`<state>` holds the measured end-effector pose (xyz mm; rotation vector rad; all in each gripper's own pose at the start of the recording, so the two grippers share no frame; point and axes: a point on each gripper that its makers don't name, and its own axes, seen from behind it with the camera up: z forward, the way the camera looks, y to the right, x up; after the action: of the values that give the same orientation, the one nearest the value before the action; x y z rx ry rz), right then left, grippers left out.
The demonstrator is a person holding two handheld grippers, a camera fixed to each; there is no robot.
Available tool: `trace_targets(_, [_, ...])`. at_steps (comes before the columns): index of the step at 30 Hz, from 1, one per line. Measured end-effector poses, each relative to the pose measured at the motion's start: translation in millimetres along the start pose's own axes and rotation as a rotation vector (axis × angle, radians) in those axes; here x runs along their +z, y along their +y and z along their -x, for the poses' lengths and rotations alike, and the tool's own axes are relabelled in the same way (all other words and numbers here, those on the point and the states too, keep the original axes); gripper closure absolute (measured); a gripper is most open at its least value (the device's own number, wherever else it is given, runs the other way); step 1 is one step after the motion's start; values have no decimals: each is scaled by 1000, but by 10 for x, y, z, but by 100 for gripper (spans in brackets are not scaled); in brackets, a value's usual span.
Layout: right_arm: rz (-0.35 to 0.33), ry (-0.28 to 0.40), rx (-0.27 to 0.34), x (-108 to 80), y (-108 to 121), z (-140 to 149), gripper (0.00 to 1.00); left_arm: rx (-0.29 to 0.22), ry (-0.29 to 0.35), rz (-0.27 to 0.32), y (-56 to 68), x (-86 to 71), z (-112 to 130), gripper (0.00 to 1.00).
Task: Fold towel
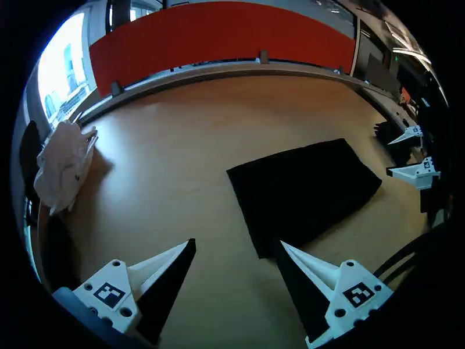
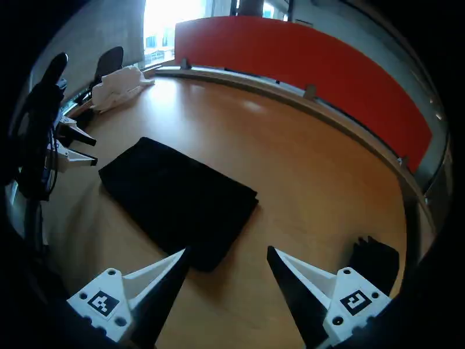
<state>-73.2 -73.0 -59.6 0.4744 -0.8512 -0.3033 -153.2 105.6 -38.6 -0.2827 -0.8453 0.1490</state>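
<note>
While both claws are hanging above the worktop (image 1: 192, 145) with nothing between their fingers, the black towel (image 1: 302, 189) is lying flat on the wood, free of any grip.

At the bottom of the left gripper view, the left claw (image 1: 235, 242) is standing with its fingers apart. Its right-hand fingertip is overlapping the towel's nearest corner; whether it is touching the cloth cannot be told. At the bottom of the right gripper view, the right claw (image 2: 228, 249) is likewise standing spread, and its left-hand fingertip is overlapping the towel's near edge.

The two claws are facing each other across the towel, each at an opposite end, presumably so that both ends can be lifted together. The towel is showing as a compact rectangle with a thick, layered edge, so it is judged to be folded at least once already.

Farther off, at the left of the left gripper view, a white cloth bundle (image 1: 61, 163) is resting at the worktop's edge, well apart from the towel. Beyond it, a red partition (image 1: 221, 41) is running along the far side.
</note>
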Motion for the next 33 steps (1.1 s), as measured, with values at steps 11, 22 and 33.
trace_targets(11, [-24,6,-41,32,-37,-73,1,-59,11,-33,-99,-112,103,3])
trace_targets(22, [-57,1,-82,91,-102,-102,1,-101,16,-61,-186,-243,205,3])
trace_targets(33, [-94,-28,-118,172,-218,9,1,-150,17,-85,-253,-392,328,3])
